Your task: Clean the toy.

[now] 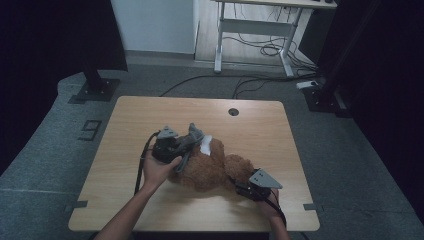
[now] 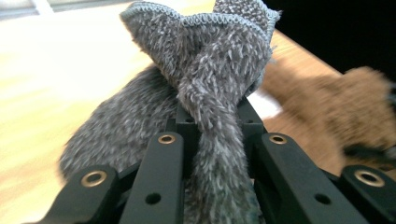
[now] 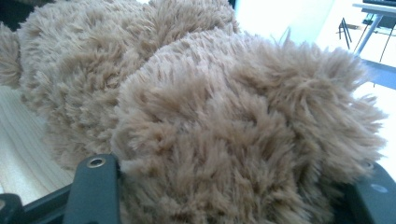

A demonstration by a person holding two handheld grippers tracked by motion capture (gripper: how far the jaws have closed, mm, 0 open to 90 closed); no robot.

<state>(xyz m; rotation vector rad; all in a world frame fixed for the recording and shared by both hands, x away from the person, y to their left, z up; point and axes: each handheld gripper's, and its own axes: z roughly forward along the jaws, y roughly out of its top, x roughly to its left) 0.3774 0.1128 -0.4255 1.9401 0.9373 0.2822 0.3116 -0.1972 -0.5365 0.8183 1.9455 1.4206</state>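
A brown teddy bear [image 1: 207, 169] lies on the wooden table [image 1: 125, 130], right of centre. Over its upper left part, by a white tag [image 1: 206, 145], hangs a grey fluffy cloth [image 1: 194, 134]. My left gripper [image 1: 182, 146] is shut on that cloth; in the left gripper view the twisted grey cloth [image 2: 205, 60] is pinched between the jaws of the left gripper [image 2: 217, 128], with the bear [image 2: 327, 107] beyond it. My right gripper [image 1: 241, 185] is at the bear's lower right limb. In the right gripper view, that furry limb [image 3: 243, 140] fills the gap between the jaws of the right gripper [image 3: 233, 182], touching both.
A round cable hole [image 1: 233, 111] sits near the table's far edge. Bare wood lies left of the bear and along the near edge. On the floor beyond are cables [image 1: 260, 80], a white desk frame [image 1: 255, 30] and black stand bases [image 1: 95, 90].
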